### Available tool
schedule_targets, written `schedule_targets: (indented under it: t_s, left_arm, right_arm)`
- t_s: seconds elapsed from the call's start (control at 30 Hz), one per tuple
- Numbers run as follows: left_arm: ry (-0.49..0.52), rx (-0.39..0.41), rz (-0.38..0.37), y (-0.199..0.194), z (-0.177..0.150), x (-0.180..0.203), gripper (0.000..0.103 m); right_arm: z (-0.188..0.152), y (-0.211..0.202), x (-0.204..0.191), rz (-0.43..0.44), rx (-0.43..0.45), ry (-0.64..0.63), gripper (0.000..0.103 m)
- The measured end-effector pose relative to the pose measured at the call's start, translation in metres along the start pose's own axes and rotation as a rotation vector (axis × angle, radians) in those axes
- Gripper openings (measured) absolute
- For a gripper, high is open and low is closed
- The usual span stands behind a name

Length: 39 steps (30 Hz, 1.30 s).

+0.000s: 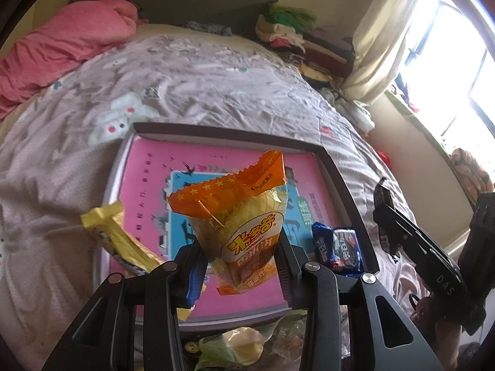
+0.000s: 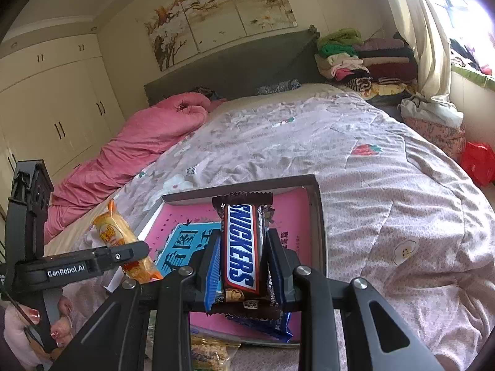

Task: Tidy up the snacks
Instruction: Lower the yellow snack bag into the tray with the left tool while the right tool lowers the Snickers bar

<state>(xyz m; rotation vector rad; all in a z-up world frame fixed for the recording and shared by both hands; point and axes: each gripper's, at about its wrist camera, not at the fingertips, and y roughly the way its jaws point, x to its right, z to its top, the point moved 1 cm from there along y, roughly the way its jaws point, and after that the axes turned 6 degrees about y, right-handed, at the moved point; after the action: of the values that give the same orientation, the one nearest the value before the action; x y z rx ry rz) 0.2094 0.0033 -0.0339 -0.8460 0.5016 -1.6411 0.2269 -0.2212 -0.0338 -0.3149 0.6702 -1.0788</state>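
Note:
My left gripper [image 1: 239, 262] is shut on an orange and yellow rice-cracker packet [image 1: 238, 216] and holds it above the pink-bottomed tray [image 1: 148, 167] on the bed. My right gripper [image 2: 243, 266] is shut on a Snickers bar [image 2: 243, 244] above the same tray [image 2: 318, 216]. A blue Oreo packet [image 1: 338, 249] lies in the tray's near right corner. A yellow wrapped snack [image 1: 120, 238] leans on the tray's left rim. In the right wrist view the left gripper [image 2: 123, 255] shows at left with the cracker packet [image 2: 116, 232].
The tray rests on a rumpled floral quilt [image 1: 216, 86]. Loose snack packets [image 1: 244, 343] lie in front of the tray's near edge. A pink duvet [image 1: 62, 43] lies at the far left, folded clothes [image 1: 294, 34] at the headboard's right, a window at right.

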Motion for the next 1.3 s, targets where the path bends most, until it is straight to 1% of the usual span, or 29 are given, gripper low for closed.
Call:
schedule_targets:
  t_s: [0.17,0.4,0.67,0.83,1.07,1.3]
  left_arm:
    - [0.009,-0.043,-0.005,0.012,-0.005,0.0,0.041]
    - [0.003,-0.079,-0.002,0.02,-0.009,-0.003,0.041]
    - [0.028,-0.091,0.006,0.023,-0.012,0.002,0.041]
    - [0.041,-0.111,0.015,0.028,-0.016,0.003,0.041]
    - [0.038,-0.113,0.019,0.03,-0.018,0.001,0.041]
    - [0.032,-0.141,0.03,0.039,-0.02,-0.004,0.04]
  right_arm:
    - [-0.001,0.009,-0.003,0.018,-0.033,-0.02,0.029]
    - [-0.002,0.02,-0.006,0.021,-0.058,-0.034,0.029]
    - [-0.002,0.033,-0.012,0.039,-0.078,-0.058,0.029]
    - [-0.005,0.044,-0.017,0.054,-0.11,-0.069,0.029]
    - [-0.01,0.054,-0.024,0.058,-0.137,-0.092,0.029]
    - [-0.013,0.065,-0.023,0.073,-0.162,-0.078,0.029]
